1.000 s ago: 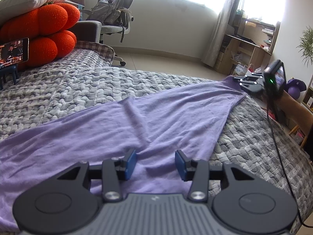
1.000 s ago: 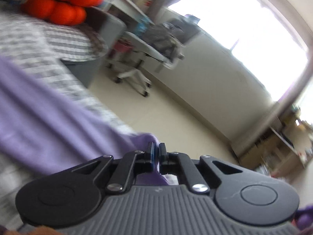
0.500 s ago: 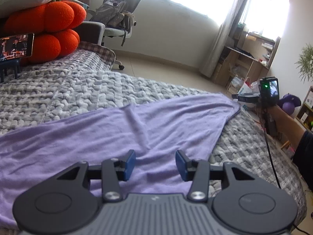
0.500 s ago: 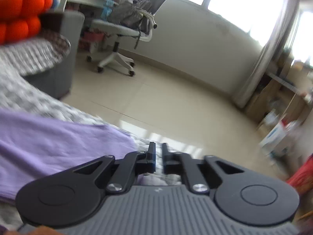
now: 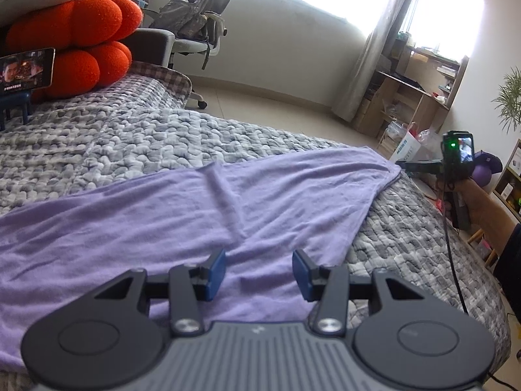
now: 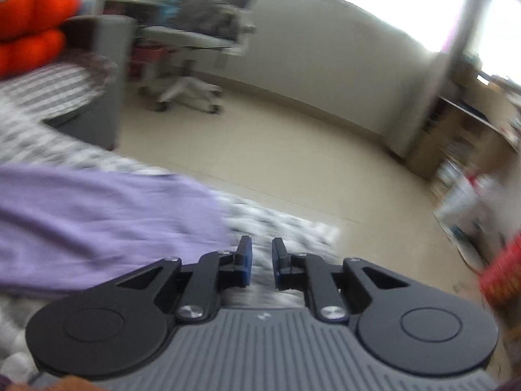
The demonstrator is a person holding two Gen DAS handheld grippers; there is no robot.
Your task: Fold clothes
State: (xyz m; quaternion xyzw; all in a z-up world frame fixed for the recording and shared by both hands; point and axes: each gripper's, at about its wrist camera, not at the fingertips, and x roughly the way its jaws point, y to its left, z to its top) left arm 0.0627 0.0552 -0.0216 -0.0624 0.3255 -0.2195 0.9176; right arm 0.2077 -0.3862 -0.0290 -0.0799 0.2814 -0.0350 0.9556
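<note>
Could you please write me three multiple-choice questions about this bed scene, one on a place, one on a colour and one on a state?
1. Where does the garment lie?
A. spread on the grey blanket
B. draped over the office chair
C. on the floor

2. What colour is the garment?
A. orange
B. light purple
C. white

3. How does the left gripper stand?
A. shut on the garment
B. shut on nothing
C. open, with nothing between its fingers

Answers:
1 A, the cloth lies flat across the blanket on the bed.
2 B, it is plainly lilac; the orange belongs to the cushions.
3 C, the left wrist view shows a wide gap between the blue pads, with the cloth lying beyond them.
</note>
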